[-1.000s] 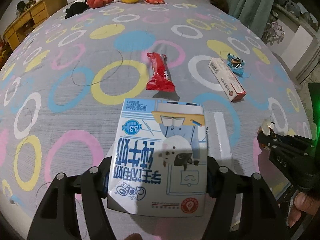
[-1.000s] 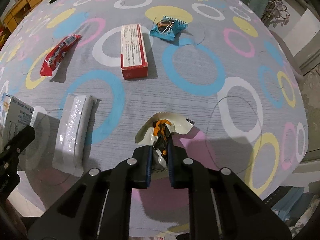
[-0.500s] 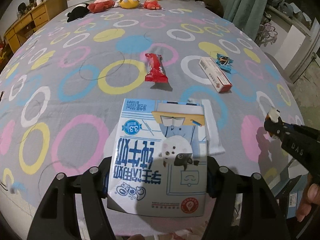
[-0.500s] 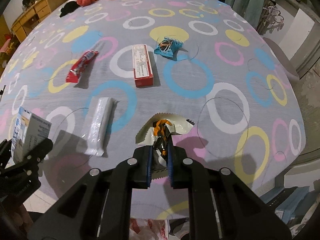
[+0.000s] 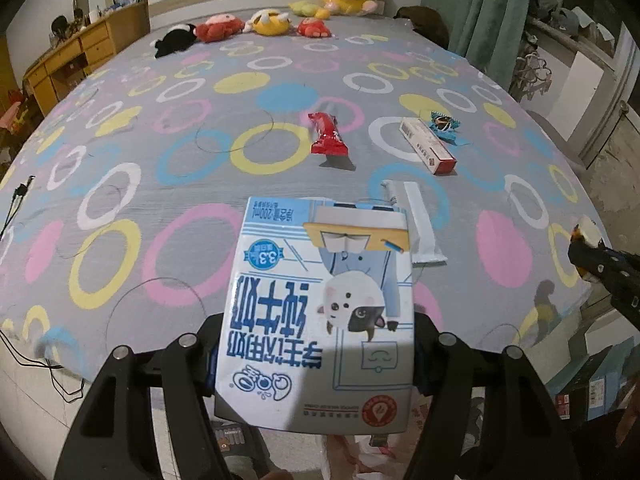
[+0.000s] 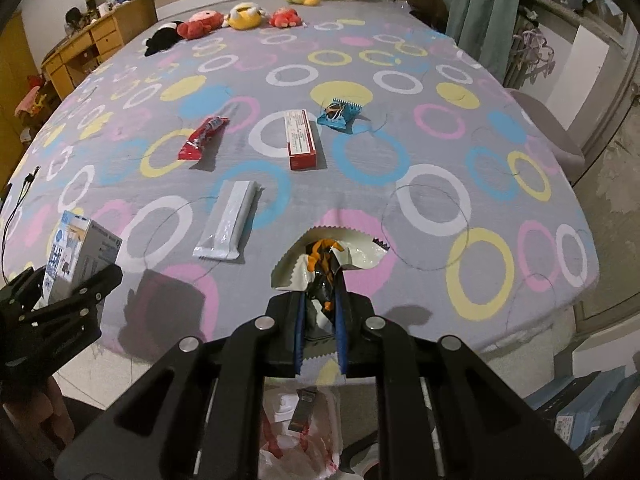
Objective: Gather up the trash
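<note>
On my left I have the left gripper (image 5: pixel 316 356) clamped on a milk carton (image 5: pixel 320 312), one finger pressed to each narrow side. The carton's long axis runs straight away from the camera along the fingers, and its print reads upside down to me: blue and white, a cartoon animal, a round red mark at the near end. It is held off the bed (image 5: pixel 120 184), near the bed's near edge.

Moving right across the bedspread, a red snack wrapper (image 6: pixel 203 138) lies with its long axis slanting away to the right in the right wrist view. Nearer me lies a white sealed packet (image 6: pixel 229 220), lengthwise away from me and tilted slightly right. Next comes a red and white box (image 6: pixel 301 140), flat, its long axis pointing almost straight up the bed, red end nearest. Just beside its far end is a small blue wrapper (image 6: pixel 339 114) with toothed edges.

At the right, my right gripper (image 6: pixel 319 292) is nearly closed, pinching a crumpled foil wrapper (image 6: pixel 332 252), silver inside with orange and black print and a zigzag edge, fanned out ahead of the fingertips above the bed's near edge. Below it sits a plastic bag (image 6: pixel 304 436) on the floor.
</note>
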Available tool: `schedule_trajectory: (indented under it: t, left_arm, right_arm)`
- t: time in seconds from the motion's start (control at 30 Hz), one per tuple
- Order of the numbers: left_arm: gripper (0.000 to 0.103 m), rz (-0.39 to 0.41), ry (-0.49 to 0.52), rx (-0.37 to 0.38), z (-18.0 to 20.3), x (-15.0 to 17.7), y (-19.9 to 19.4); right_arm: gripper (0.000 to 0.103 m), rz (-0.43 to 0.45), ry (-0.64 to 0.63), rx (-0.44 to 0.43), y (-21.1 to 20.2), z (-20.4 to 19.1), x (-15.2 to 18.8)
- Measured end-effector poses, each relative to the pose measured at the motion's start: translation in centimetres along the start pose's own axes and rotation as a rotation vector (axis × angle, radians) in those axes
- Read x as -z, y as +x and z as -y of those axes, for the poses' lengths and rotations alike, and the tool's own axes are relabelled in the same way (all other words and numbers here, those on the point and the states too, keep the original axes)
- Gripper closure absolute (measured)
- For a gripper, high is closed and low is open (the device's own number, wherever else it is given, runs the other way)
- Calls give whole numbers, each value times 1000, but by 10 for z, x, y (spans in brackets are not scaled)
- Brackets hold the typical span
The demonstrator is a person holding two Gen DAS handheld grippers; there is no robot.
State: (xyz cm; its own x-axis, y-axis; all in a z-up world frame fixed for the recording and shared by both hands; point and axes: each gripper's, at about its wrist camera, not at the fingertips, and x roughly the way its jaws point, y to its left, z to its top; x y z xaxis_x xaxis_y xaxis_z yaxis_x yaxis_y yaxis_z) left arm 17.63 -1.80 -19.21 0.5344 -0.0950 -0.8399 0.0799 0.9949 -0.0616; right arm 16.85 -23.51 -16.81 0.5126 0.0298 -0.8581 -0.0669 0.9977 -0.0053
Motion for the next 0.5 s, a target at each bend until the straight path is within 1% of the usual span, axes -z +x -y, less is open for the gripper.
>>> schedule_trajectory:
  t: [0.13, 0.27, 0.5]
  left_arm:
    - [38, 38, 33, -30, 7, 15, -14]
    - [38, 53, 56, -41, 11, 32, -26]
    - [38, 72, 80, -60, 22, 73, -46]
  right_arm:
    - [91, 26, 7, -9, -17, 1, 19]
    - [91, 58, 16, -26, -33, 2, 42]
    - [91, 104, 25, -46, -52, -3, 88]
